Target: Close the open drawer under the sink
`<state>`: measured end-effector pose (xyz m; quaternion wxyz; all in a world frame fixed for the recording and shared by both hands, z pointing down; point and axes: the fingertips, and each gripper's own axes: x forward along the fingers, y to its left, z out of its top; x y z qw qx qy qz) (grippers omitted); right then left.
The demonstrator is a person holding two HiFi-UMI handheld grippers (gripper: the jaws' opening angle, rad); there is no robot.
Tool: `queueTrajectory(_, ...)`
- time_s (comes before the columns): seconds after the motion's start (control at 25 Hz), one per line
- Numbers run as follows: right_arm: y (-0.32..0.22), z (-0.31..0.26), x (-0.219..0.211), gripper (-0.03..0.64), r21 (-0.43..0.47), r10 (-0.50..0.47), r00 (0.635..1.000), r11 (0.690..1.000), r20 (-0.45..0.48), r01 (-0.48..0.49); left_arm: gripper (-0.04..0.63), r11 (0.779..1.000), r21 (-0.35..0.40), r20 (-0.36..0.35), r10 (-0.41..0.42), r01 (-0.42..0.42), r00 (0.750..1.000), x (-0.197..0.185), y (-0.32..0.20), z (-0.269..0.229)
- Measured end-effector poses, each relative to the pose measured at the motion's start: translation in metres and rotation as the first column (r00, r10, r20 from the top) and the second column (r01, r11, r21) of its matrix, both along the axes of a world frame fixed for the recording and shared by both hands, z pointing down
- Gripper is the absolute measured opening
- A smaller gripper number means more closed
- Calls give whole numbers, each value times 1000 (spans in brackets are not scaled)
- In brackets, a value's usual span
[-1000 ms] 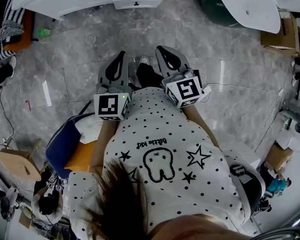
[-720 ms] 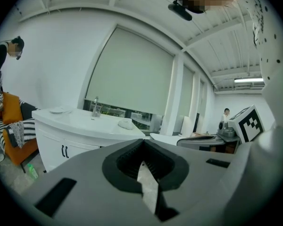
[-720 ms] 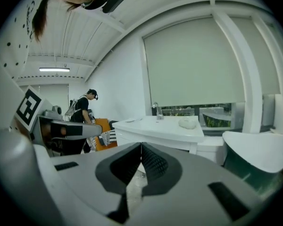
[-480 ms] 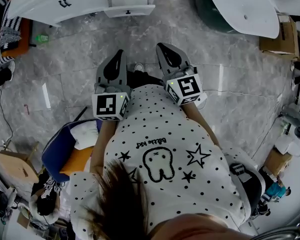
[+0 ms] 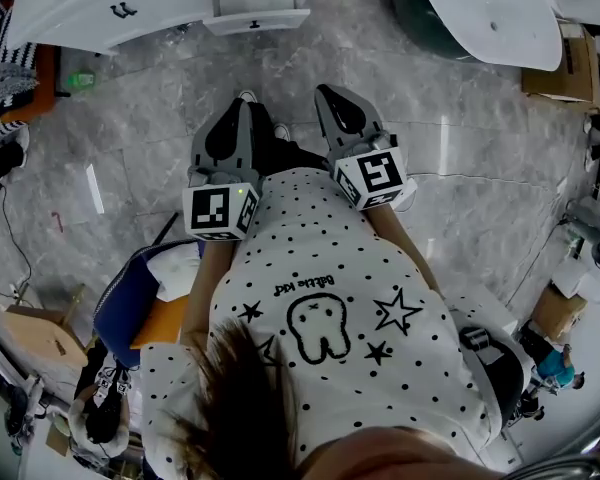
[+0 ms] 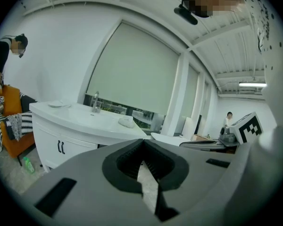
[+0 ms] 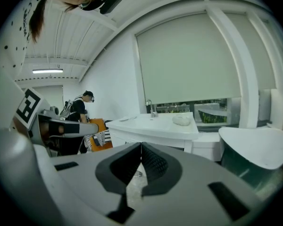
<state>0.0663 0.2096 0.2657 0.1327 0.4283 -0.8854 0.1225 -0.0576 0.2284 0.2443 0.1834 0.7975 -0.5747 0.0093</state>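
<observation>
Head view: drawer [image 5: 255, 13] open at upper centre, well apart. Left hand-held gripper [image 5: 238, 113] and right hand-held gripper [image 5: 332, 98] closed, empty. Advise square approach, pushing the front evenly.

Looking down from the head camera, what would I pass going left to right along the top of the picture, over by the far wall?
Orange seat → green bottle → black cabinet handles → open drawer → white tub → cardboard box.
</observation>
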Motion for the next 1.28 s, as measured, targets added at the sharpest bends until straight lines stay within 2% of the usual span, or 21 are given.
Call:
queueTrajectory(0.4, -66, -4, -26, 14, -5, 83, 996, 997, -14, -83, 6, 998, 2, -22, 67, -67, 997, -30, -82, -6)
queueTrajectory(0.6, -93, -7, -34, 14, 4, 138, 990, 990, 1, -138, 6, 988, 5, 10, 153, -153, 988, -32, -112, -7)
queueTrajectory(0.72, -105, -7, -37, 14, 6, 168, 986, 986, 4, -168, 6, 984, 11, 28, 175, -176, 984, -38, -123, -9)
queueTrajectory(1.0, -122, -1, -57, 14, 3, 166, 986, 986, 6, -166, 6, 988, -11, 2, 154, -154, 988, -61, -141, 0)
queueTrajectory(1.28, -133, 5, -52, 14, -4, 176, 984, 984, 1, -176, 6, 993, -61, -12, 97, -97, 995, -70, -153, 13)
